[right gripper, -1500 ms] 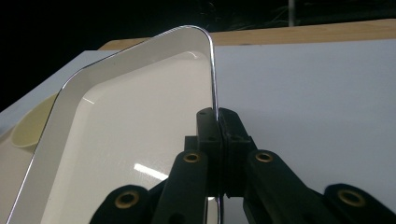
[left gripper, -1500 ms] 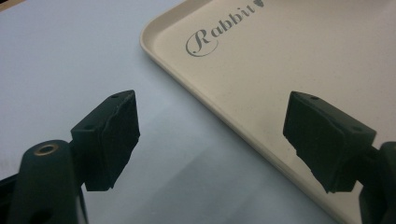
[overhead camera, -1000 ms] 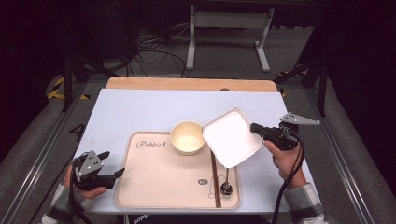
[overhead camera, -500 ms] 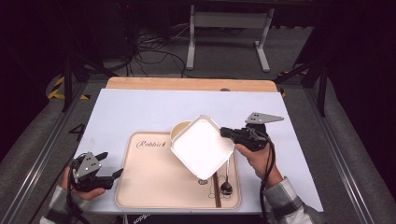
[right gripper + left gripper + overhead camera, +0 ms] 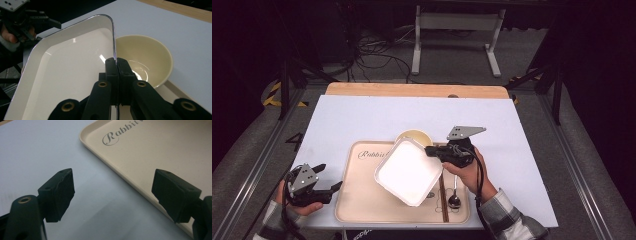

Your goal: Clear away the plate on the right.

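Bowl (image 5: 413,137) on tray (image 5: 362,200), empty dish (image 5: 408,171) above

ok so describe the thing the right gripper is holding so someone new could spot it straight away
Find the beige tray at the near edge of the pale tabletop. Held tilted above its middle, clamped by one rim in the right gripper, is a square white dish with rounded corners. Unlike the round cream bowl behind it and the spoon beside it, it is flat, glossy and pure white.

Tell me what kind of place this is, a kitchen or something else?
Probably a lab or recording workspace, not a kitchen: the white-covered table sits in a metal frame, cables trail over grey carpet behind it, and the surroundings are dark. The dishes on the tray look staged.
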`<state>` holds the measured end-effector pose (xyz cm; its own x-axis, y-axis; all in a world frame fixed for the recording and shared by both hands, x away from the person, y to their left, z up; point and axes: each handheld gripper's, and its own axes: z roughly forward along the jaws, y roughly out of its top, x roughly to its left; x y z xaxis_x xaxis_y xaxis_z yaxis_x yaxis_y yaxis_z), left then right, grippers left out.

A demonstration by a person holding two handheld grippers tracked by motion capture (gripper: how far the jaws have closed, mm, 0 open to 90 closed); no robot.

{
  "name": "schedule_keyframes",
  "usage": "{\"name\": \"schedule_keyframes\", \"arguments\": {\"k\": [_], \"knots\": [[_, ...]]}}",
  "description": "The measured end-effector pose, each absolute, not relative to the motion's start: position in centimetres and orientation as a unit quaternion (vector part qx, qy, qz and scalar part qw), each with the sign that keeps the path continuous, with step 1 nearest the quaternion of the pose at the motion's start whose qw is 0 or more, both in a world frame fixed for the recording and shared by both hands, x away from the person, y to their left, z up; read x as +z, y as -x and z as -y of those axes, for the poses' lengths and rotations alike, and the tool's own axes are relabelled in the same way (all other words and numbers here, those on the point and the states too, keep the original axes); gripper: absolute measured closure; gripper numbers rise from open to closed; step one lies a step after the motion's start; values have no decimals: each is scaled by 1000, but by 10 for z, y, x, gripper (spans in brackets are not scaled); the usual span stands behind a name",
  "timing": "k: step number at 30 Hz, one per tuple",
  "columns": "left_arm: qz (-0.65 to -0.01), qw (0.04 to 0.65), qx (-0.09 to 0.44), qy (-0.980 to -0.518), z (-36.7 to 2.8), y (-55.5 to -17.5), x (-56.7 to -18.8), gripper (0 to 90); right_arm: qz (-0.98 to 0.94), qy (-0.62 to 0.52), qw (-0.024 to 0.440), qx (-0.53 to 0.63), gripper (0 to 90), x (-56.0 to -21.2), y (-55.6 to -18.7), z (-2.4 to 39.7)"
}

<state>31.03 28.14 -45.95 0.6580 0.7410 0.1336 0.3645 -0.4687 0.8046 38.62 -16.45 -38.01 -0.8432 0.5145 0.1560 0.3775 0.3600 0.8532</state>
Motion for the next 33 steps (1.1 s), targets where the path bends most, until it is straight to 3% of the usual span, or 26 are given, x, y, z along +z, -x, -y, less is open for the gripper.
{"name": "schedule_keyframes", "arguments": {"k": [18,33], "knots": [[-341,387,244,-821,-285,-306,-460,193,-865,-216,59,450,891,-401,-381,125],[-338,384,245,-823,-284,-307,-460,192,-878,-207,53,428,888,-414,-382,117]]}}
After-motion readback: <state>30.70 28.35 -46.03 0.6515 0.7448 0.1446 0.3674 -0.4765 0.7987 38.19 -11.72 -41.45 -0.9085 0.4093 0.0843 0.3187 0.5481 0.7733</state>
